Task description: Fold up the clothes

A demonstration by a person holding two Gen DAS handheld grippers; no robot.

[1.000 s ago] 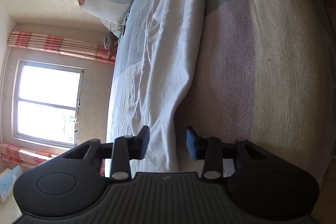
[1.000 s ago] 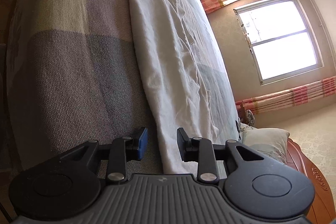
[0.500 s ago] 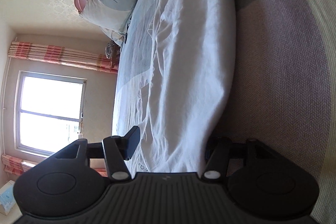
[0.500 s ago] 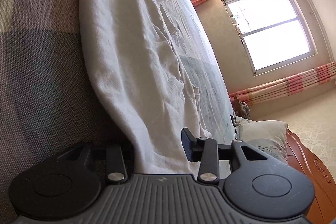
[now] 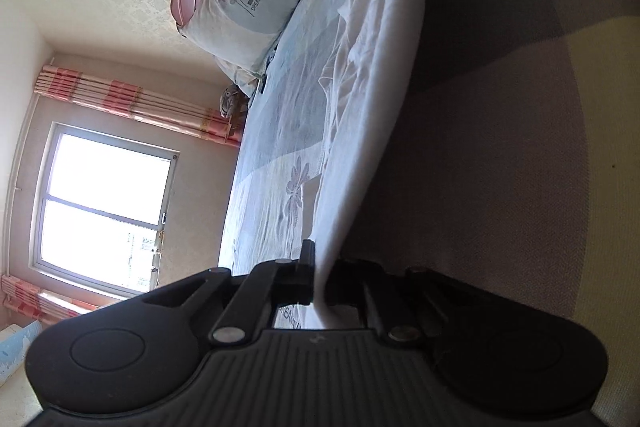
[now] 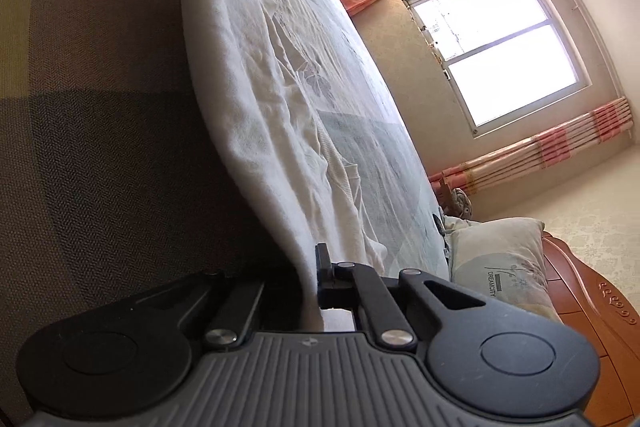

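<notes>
White garment [image 5: 384, 75] hangs taut, edge lifted off bedspread [image 5: 276, 131].

White garment [image 5: 376, 95] wrinkled, edge lifted off bed, stretched taut lengthwise.

Daylight floods from an overexposed window [image 5: 106, 211]; the woven blanket [image 6: 104, 131] lies shadowed, and fisheye distortion bends the edges.

L tongs [image 5: 320, 281] clamped on white garment [image 5: 384, 75] edge, over bed [image 5: 276, 131].
</notes>
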